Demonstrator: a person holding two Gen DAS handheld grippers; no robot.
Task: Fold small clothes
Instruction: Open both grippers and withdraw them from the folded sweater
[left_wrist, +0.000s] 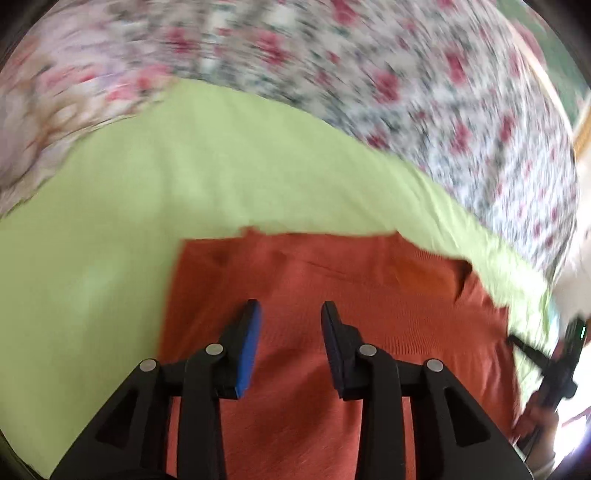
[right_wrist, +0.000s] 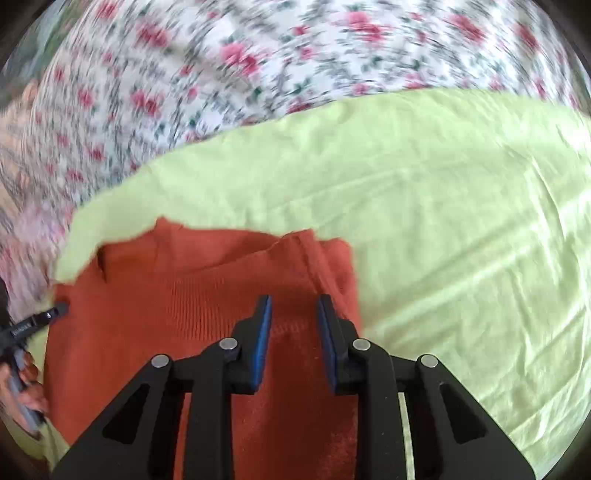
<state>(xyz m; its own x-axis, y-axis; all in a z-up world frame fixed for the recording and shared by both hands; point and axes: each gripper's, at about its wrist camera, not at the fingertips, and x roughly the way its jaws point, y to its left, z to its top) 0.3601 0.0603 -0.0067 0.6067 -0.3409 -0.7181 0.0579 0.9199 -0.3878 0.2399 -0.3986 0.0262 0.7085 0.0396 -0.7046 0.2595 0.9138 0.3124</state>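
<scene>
Your left claw (left_wrist: 290, 314) and right claw (right_wrist: 293, 306) both hang spread and empty over the rust top (left_wrist: 332, 295), lying flat on the green sheet (left_wrist: 110, 206); its far edge runs nine-to-three, at twelve o'clock from each

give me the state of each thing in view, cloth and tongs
rust-orange knit garment: folded, lying flat on the green sheet, not gripped
light green sheet: spread out, lightly creased
floral pink-and-white bedcover: lying under the green sheet
left tongs: open, nothing between them, above the garment
right tongs: open, nothing between them, above the garment
</scene>
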